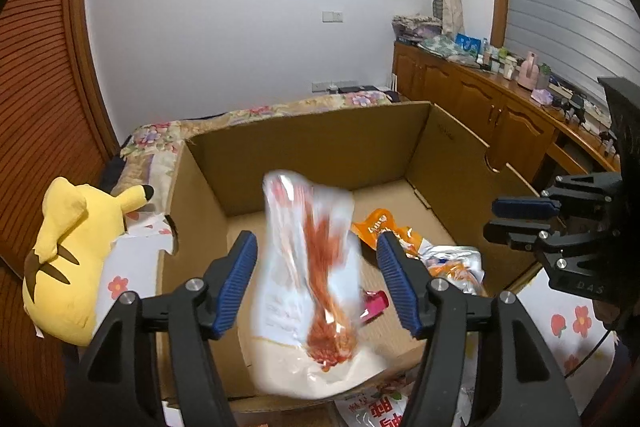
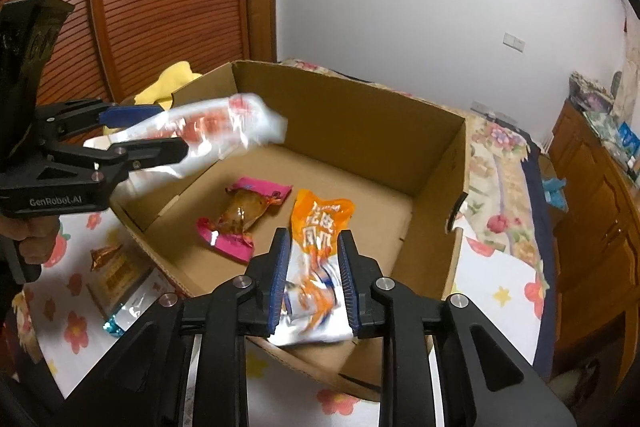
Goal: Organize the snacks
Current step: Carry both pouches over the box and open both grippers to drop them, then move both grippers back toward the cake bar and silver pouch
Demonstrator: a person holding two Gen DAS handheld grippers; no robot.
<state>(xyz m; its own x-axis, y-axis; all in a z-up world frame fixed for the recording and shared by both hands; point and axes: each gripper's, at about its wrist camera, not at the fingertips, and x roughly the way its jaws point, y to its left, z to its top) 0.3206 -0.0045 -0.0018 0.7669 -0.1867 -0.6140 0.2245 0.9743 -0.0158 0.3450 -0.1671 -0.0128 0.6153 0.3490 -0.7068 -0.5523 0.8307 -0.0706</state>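
Note:
A blurred white bag with red snacks (image 1: 308,267) hangs between the blue pads of my left gripper (image 1: 317,239), which stands open over the cardboard box (image 1: 320,147); the pads do not press on it. In the right wrist view the same bag (image 2: 224,127) juts out past the left gripper (image 2: 172,131). My right gripper (image 2: 314,234) is open by a narrow gap. The orange and silver bag (image 2: 320,223) shows blurred in that gap, down in the box. Seen from the left, the right gripper (image 1: 490,218) has nothing in it. A pink packet (image 2: 240,223) lies on the box floor.
The box stands on a flowered bedspread (image 2: 500,291). A yellow plush toy (image 1: 76,259) sits left of it. A gold packet (image 2: 116,271) and a blue-edged one (image 2: 128,311) lie outside the box. A wooden cabinet (image 1: 480,107) runs along the right.

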